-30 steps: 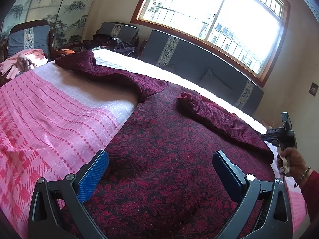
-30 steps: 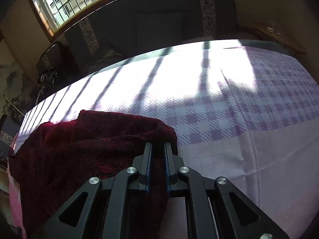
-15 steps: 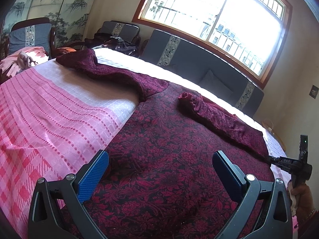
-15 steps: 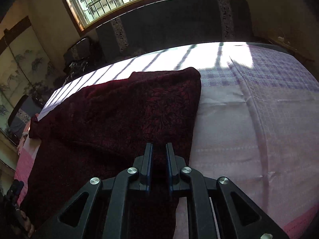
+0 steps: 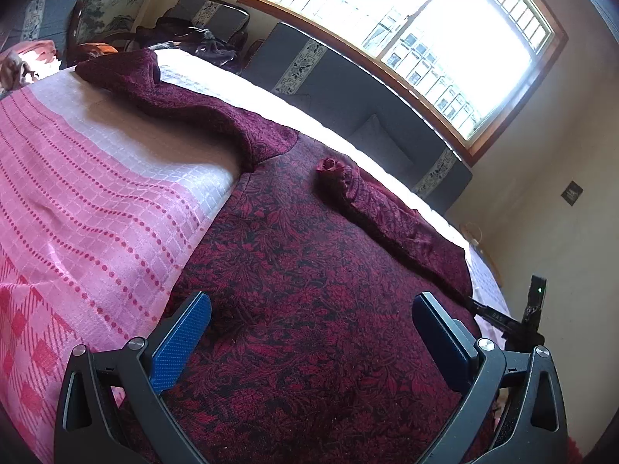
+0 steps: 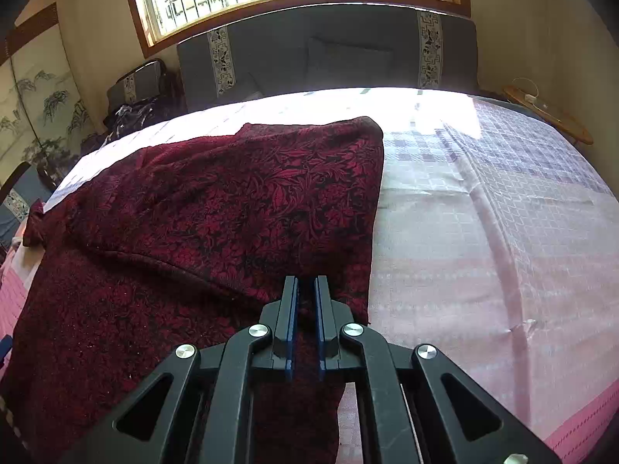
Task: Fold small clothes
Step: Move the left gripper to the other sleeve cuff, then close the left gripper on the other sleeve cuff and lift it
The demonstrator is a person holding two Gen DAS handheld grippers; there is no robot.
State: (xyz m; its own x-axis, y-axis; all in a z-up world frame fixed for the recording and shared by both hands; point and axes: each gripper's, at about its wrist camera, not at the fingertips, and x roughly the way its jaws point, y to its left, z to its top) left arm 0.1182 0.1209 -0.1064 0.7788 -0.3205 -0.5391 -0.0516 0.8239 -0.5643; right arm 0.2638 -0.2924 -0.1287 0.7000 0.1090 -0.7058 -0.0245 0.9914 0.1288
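While the right gripper [image 6: 305, 301] pinches the garment's [image 6: 216, 212] near edge at lower centre of its view, jaws nearly together on the cloth, the maroon floral top spreads up and left across the pink bedspread [image 6: 483, 239]. Low in the other view, the left gripper [image 5: 309, 317] stands wide over the fabric, holding nothing.

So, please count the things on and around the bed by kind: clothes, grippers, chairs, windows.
Dark red garment spread on the bed: 1
Grippers: 2, left gripper, right gripper
Cushioned chairs: 2
Window: 1
Total: 6
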